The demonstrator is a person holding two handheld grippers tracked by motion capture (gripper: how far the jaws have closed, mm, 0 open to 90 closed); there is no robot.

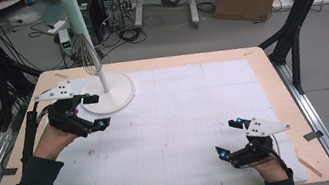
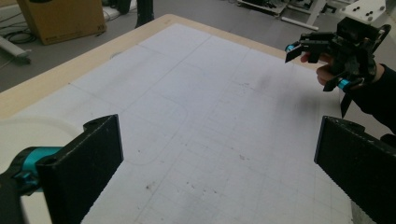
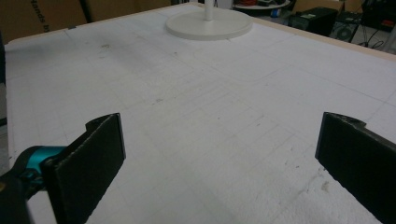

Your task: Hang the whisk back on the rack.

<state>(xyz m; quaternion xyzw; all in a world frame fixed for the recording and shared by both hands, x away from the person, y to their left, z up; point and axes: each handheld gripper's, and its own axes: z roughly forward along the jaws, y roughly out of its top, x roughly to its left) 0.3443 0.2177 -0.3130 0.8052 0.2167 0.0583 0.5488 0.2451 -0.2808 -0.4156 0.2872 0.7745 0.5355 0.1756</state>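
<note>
Item I log: white stand (image 1: 108, 93), round flat base with a slim upright pole, standing on the counter's (image 1: 259, 64) far left area, just beside my left gripper (image 1: 97, 112).

Overhead camera looks down on the table (image 1: 259, 64); both low gripper cameras face across its white mat (image 2: 205, 116).

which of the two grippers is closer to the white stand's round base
The left gripper, its jaws at the round base; the right gripper sits at the table's near right corner.
</note>
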